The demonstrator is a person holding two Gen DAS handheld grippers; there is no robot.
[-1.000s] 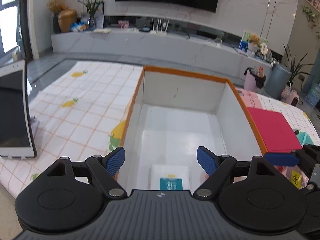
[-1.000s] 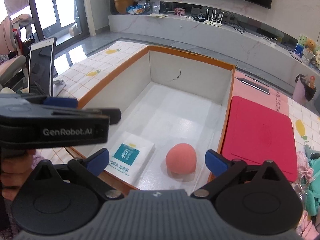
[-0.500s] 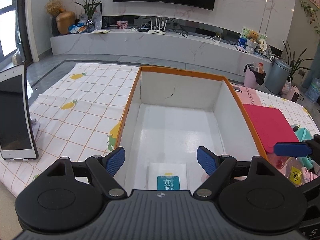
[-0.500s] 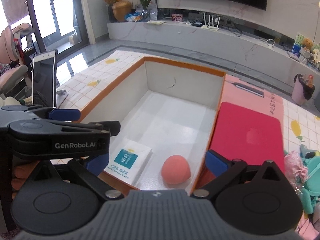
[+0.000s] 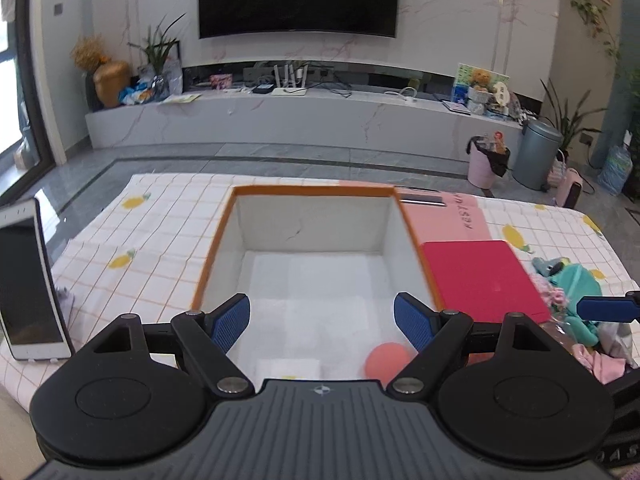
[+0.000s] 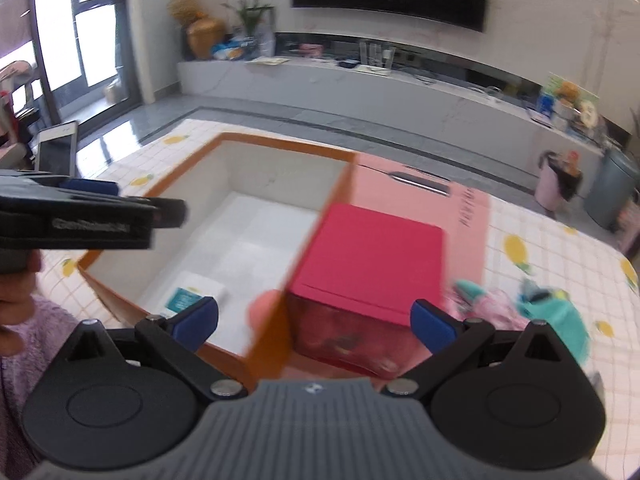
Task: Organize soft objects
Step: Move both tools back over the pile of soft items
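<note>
A: So far, two soft items sit inside the orange-rimmed white-walled open box [image 5: 312, 216]: a salmon-pink round foam ball [image 5: 386, 360] at the near right of the floor, just beside the right wall, and a flat white tissue pack with a teal label [image 6: 196, 292] at the near left.

B: Touching each other?

A: No, apart, with bare white floor between them. The rest of the box floor is empty.

B: What is left outside?

A: A heap of soft things on the checked tablecloth, right of the box: a teal plush toy [image 5: 576, 292], a pink frilly fabric piece [image 5: 554, 296] against it, more pink cloth nearer the camera. Exact count cannot be told; the right wrist view is motion-blurred there. Between heap and box stands a red-lidded translucent container [image 6: 372, 264], just beside the box's right wall.

B: Gripper states?

A: Left gripper [image 5: 322, 322]: blue pads spread wide, nothing between them, hovering over the near end of the box. Right gripper [image 6: 314, 320]: also spread wide and empty, aimed across the box's right wall and the red container, with the heap off to its right.

B: Progress estimate?

A: Judged early to midway: two in, several out. The next pick is probably from the heap, by the right gripper, being the nearer one. Plush will compress, so a deep grasp seems advisable.
</note>
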